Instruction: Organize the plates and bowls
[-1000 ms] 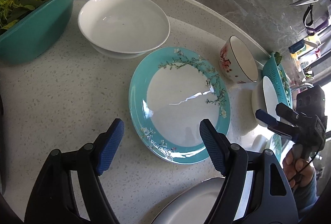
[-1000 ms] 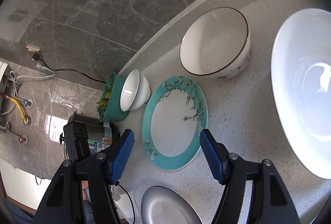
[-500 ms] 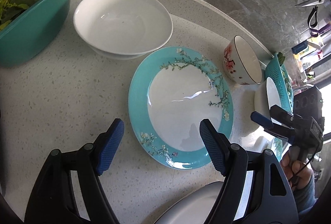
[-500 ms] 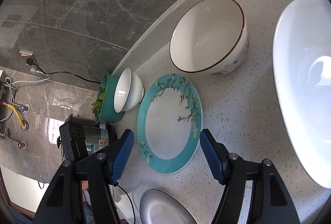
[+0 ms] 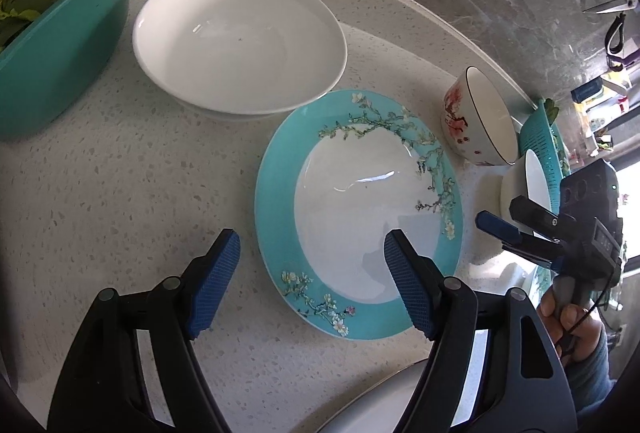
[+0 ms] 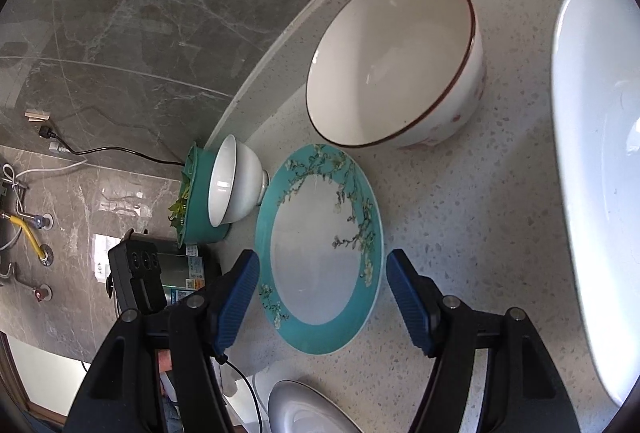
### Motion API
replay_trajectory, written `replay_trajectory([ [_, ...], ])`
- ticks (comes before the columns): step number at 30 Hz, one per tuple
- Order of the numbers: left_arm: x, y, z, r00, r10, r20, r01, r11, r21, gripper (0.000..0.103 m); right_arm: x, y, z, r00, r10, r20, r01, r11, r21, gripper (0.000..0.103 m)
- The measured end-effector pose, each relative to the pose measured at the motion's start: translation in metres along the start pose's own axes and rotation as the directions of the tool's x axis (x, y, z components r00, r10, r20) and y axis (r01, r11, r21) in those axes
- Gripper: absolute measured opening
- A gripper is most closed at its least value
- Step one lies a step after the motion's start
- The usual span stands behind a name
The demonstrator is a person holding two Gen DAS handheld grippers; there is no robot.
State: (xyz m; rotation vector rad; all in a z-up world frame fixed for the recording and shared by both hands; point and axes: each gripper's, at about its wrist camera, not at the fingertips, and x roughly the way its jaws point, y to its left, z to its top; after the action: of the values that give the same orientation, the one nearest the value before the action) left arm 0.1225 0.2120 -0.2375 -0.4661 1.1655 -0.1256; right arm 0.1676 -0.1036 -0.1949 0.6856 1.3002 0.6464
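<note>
The teal-rimmed plate (image 5: 360,209) with its blossom branch lies flat on the speckled worktop (image 5: 120,193), out from the back edge, where the large white bowl (image 5: 240,41) stands; that bowl's rim overhangs the plate's far edge. The left tool (image 5: 312,273) hovers over the plate's near side with jaws spread and nothing between them: one blue pad is above the plate's white centre, the other above bare worktop beside it. In the right wrist view the right tool (image 6: 322,297) is also spread and empty, its pads flanking the plate (image 6: 320,249) without touching it. The red-flowered bowl (image 6: 396,69) stands just beyond the plate near the back edge, and a small white bowl (image 6: 234,185) rests against a teal colander (image 6: 196,201) of greens.
</note>
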Motion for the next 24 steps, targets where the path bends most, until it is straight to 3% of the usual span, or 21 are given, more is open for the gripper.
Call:
replay_trajectory([
  [7,0.007,0.002,0.002,1.0,0.001,-0.018,-0.001,1.0,-0.007,0.066,0.004,-0.003,0.002,1.0,0.005,-0.005,-0.005,1.0,0.005,0.07],
  [24,0.019,0.008,0.009,0.999,0.021,-0.035,-0.022,1.0,-0.021,0.066,0.011,-0.013,0.004,1.0,-0.006,-0.029,0.006,1.0,0.024,0.069],
])
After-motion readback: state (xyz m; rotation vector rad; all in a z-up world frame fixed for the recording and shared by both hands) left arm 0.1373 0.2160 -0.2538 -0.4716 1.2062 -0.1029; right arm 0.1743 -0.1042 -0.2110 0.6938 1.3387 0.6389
